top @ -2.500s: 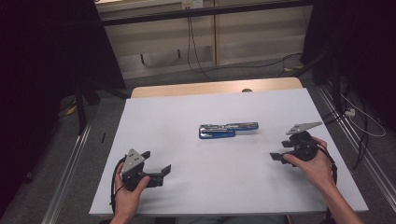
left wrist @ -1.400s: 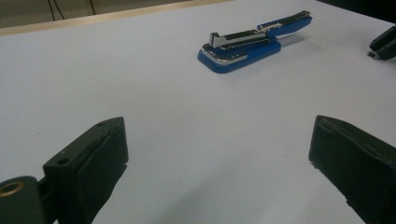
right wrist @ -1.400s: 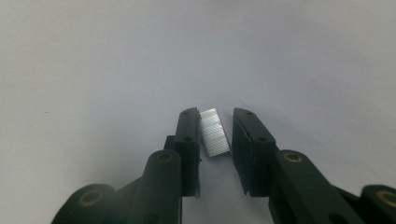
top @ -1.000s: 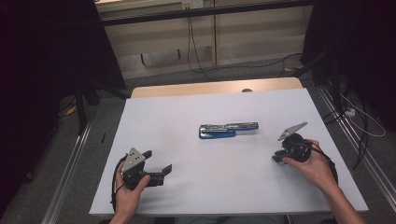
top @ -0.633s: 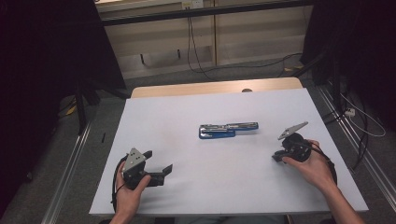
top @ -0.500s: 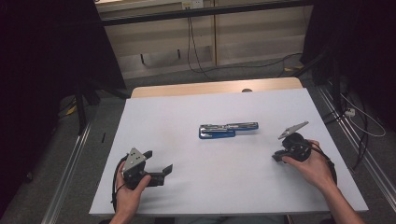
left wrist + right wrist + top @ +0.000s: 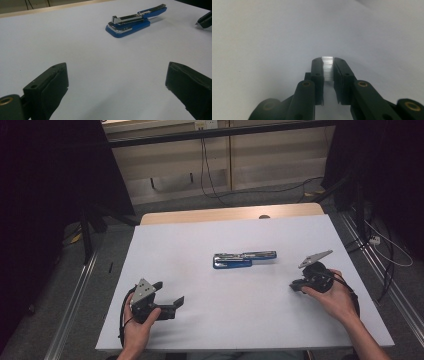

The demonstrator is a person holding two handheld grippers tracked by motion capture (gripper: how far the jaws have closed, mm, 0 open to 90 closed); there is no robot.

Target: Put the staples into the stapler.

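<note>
Silver staple strip [image 7: 327, 68] pinched in right tongs [image 7: 328, 75], ends hidden, blue stapler [image 7: 243, 259] apart

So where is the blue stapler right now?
In the high view the blue stapler lies opened out flat near the middle of the white table, between the left gripper and the right gripper, touching neither.
</note>
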